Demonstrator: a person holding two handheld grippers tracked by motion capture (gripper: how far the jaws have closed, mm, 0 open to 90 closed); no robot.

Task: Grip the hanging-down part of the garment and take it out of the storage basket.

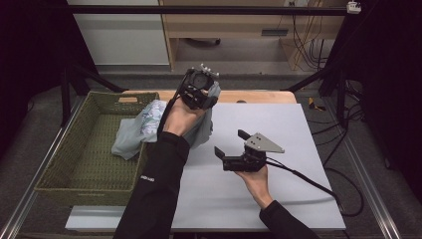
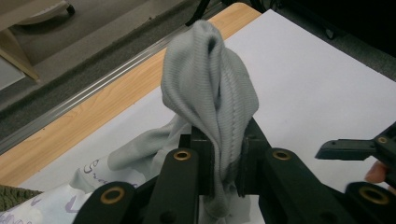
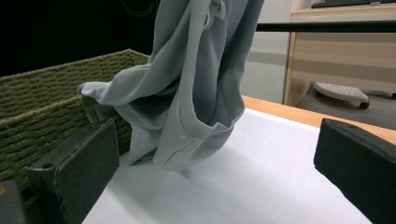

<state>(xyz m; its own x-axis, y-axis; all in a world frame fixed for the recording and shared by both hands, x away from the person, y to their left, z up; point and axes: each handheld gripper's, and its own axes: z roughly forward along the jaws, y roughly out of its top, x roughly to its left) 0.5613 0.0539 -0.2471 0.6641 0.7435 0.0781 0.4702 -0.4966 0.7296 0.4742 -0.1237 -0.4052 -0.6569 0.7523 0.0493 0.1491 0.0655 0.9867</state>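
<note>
A light grey garment with a printed patch hangs from my left gripper, which is raised above the table's far left part and shut on a bunched fold of it. The cloth's lower end drapes over the rim of the green woven basket. In the right gripper view the grey garment hangs just ahead, its hem near the white tabletop. My right gripper sits open near the table's middle, with nothing between its jaws and its fingers wide apart.
The white tabletop has a wooden strip along its far edge. The basket stands at the left, partly off the white surface. Black frame bars and cables lie beyond and to the right of the table.
</note>
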